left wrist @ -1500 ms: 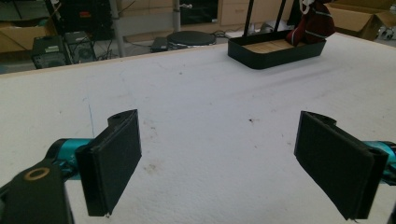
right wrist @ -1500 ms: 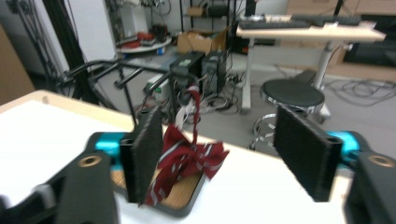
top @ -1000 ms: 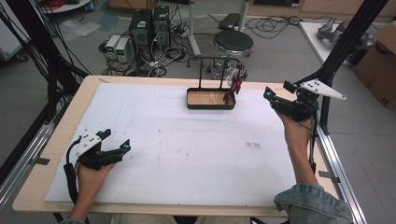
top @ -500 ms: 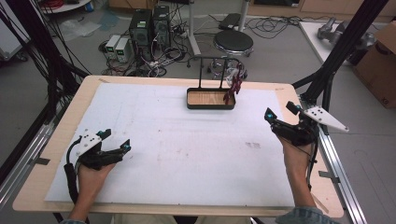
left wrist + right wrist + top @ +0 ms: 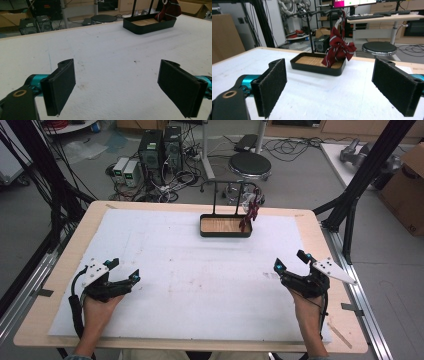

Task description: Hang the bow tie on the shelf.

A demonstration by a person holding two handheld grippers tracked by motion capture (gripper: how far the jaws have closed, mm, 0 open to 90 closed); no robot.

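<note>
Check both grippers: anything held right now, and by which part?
Nothing is held. The left gripper and the right gripper both have open jaws with bare table between the pads. The red bow tie hangs on the stand, apart from both.

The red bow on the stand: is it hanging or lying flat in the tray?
Hanging. The red bow dangles from the stand's bar, its lower end over the tray.
</note>
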